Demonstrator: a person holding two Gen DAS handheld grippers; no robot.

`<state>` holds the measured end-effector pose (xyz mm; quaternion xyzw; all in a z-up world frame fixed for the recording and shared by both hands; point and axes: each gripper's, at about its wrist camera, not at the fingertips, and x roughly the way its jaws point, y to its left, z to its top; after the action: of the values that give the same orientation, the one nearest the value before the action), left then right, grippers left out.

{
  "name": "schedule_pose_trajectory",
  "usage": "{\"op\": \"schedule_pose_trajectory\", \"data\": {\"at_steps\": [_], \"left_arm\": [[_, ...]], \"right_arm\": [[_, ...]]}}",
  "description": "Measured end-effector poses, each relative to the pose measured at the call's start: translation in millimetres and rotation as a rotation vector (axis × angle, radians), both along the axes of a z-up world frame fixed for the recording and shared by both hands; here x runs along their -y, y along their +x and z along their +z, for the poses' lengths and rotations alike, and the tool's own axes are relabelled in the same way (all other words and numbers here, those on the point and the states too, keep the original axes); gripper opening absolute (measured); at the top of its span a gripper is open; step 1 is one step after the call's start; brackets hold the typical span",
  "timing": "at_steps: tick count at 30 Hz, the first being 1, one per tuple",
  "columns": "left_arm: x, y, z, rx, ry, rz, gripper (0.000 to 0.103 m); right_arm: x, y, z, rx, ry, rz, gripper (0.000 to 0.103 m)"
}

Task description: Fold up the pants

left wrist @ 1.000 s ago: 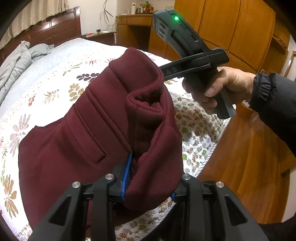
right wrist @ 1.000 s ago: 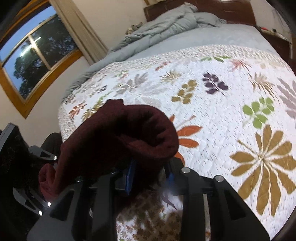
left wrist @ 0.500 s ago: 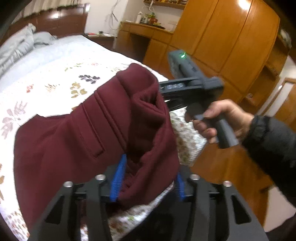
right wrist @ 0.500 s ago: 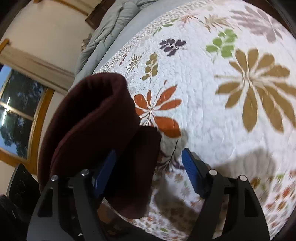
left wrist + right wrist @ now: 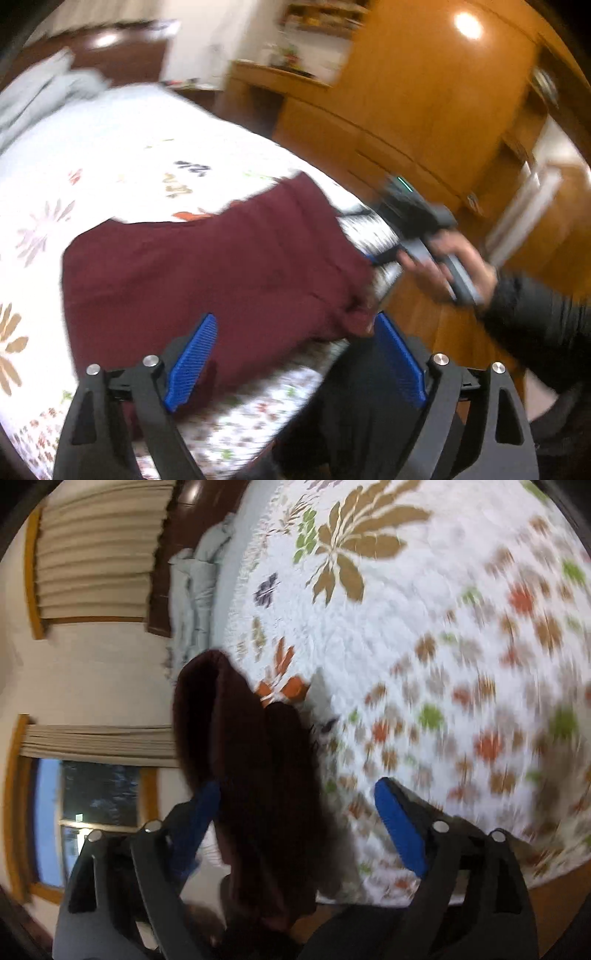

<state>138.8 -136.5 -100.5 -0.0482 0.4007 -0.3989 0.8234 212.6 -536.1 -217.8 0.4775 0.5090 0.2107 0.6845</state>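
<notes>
The maroon pants (image 5: 207,269) lie folded on the floral bedspread (image 5: 110,155) near the bed's edge. My left gripper (image 5: 295,354) is open, its blue pads apart, just behind the pants' near edge and not holding them. In the left wrist view the right gripper's body (image 5: 417,218) sits in a hand past the pants' right side. In the right wrist view my right gripper (image 5: 295,819) is open, with a fold of the pants (image 5: 255,775) standing loose between its pads. The frames are blurred.
The bed's edge runs close to both grippers, with wooden floor (image 5: 436,332) below. Wooden wardrobes (image 5: 424,92) stand to the right. A grey duvet (image 5: 199,587) lies at the headboard. A window and curtains (image 5: 92,568) show beyond the bed.
Both grippers have opened and let go of the pants. The pants have dropped flat onto the bedspread. Both grippers are drawing back toward the bed's edge.
</notes>
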Motion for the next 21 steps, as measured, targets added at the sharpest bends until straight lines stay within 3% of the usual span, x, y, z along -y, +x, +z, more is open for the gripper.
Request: {"op": "schedule_pose_trajectory", "data": {"at_steps": [3,7,11,12,13,15,17,21], "left_arm": [[-40.5,46.4,-7.7,-0.126,-0.104,0.122,0.088],[-75.2,79.8,-20.1,-0.225,-0.185,0.218,0.088],[-93.2,98.4,-44.7,-0.326,-0.272,0.268,0.088],[-95.8,98.9,-51.0,-0.339,-0.283,0.277,0.088],[-98.7,99.5,-55.8,-0.347,-0.291,0.29,0.087],[-108.2,97.4,-65.1,-0.359,-0.324,0.322,0.087],[-117.7,93.7,-67.4,-0.357,-0.367,0.349,0.087],[-133.6,89.7,-68.1,-0.344,-0.412,0.4,0.087]], "right_arm": [[-5.2,-10.4,-3.8,0.041,0.017,0.009,0.088],[-17.8,-4.2,11.3,0.142,0.036,0.031,0.09],[-45.8,17.0,15.8,0.13,-0.017,0.132,0.091],[-55.9,22.5,15.7,0.128,-0.042,0.17,0.072],[-66.5,26.6,16.9,0.127,-0.076,0.212,0.031],[-87.8,35.6,24.4,0.111,-0.187,0.277,0.02],[-104.5,44.5,47.3,0.142,-0.233,0.309,0.015],[-133.8,37.5,124.7,0.372,-0.247,0.385,0.014]]}}
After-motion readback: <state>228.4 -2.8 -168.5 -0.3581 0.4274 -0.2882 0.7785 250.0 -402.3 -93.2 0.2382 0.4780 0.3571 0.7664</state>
